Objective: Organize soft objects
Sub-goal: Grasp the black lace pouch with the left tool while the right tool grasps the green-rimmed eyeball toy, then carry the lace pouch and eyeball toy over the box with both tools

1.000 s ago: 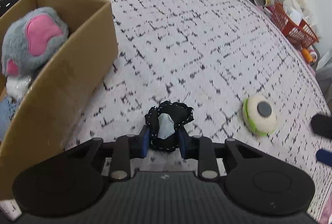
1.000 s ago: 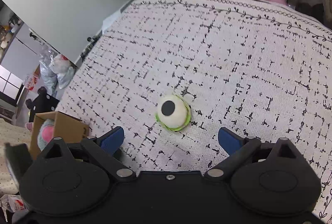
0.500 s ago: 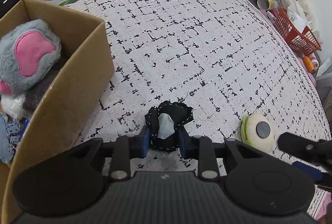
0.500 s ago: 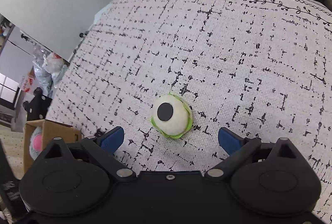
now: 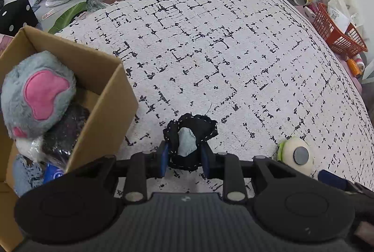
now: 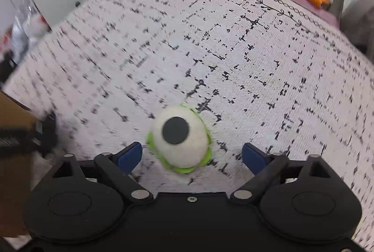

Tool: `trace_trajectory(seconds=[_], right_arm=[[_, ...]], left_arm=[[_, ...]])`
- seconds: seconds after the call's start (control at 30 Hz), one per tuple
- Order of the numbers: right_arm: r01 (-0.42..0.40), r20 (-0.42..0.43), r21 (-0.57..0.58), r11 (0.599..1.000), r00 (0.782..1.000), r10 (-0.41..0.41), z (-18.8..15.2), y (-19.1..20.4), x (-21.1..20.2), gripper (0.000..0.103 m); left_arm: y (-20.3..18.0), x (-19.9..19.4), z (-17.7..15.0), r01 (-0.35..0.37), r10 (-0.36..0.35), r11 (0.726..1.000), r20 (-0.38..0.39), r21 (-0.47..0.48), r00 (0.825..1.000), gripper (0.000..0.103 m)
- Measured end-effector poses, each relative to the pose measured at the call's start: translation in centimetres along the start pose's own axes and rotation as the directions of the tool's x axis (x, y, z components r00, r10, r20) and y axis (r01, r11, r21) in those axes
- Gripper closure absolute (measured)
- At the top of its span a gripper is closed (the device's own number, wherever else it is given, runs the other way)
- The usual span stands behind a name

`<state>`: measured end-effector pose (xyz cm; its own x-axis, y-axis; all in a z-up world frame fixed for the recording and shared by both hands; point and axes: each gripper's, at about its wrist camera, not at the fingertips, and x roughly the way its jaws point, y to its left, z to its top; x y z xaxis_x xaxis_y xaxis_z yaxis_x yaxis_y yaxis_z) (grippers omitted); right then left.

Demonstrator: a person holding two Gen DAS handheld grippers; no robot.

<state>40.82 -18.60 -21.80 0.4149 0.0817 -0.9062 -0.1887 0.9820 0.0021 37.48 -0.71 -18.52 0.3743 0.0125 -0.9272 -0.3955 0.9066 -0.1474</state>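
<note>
- Left tool [image 5: 184,159]: its blue pads are pinched on a small black fabric toy [image 5: 190,137] with white stitching and a pale grey patch. The toy is carried just above the patterned bed cover [image 5: 210,53], with most of its body poking forward past the pads.
- Right tool [image 6: 191,156]: jaws spread wide and holding nothing, with a round white-and-green eyeball plush [image 6: 178,138] lying on the cover between and just ahead of its pads. This view is smeared by motion.
- Just left of the held toy stands an open cardboard box [image 5: 102,116], already stacked with a grey plush [image 5: 35,93] bearing pink patches, dark bundles and a blue item beneath it.
- Farther off, at the bed's right edge, a red basket [image 5: 336,32] sits among bottles and clutter; bags lie on the floor beyond the bed's far end.
- Risks, as a judgement: the pinch on the black toy looks shallow, so limp fabric could slip free on the swing toward the box. The grey plush rides high and fills much of the opening, so a drop on top of it might roll back out. The eyeball plush is round and squashy; closing off-centre could squirt it sideways across the cover. The two tools work near each other and could clash.
</note>
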Motion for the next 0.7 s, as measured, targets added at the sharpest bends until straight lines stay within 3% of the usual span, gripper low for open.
trace_trajectory(seconds=[0.13, 0.2, 0.23, 0.6, 0.7], right_arm=[[0.046, 0.039, -0.076, 0.996, 0.998, -0.043, -0.3, 1.1, 0.7, 0.027], [0.040, 0.060, -0.096, 0.995, 0.998, -0.034, -0.3, 1.3, 0.5, 0.052], [0.040, 0.066, -0.103, 0.994, 0.997, -0.033, -0.3, 1.4, 0.3, 0.058], [0.008, 0.128, -0.088, 0.996, 0.992, 0.004, -0.5, 0.9, -3.4, 0.060], [-0.034, 0.163, -0.077, 0.996, 0.985, 0.046, -0.5, 0.6, -5.2, 0.060]], left_arm=[[-0.1, -0.3, 0.6, -0.009, 0.009, 1.000, 0.009, 0.008, 1.000, 0.075], [0.0, -0.7, 0.7, -0.010, 0.010, 1.000, 0.016, 0.010, 1.000, 0.075], [-0.1, -0.9, 0.8, -0.012, 0.012, 1.000, 0.022, 0.015, 1.000, 0.075], [0.2, -3.3, 1.0, -0.004, -0.001, 0.998, 0.078, 0.068, 0.997, 0.076], [0.6, -4.4, 1.0, 0.003, -0.010, 0.998, 0.095, 0.069, 0.995, 0.076]])
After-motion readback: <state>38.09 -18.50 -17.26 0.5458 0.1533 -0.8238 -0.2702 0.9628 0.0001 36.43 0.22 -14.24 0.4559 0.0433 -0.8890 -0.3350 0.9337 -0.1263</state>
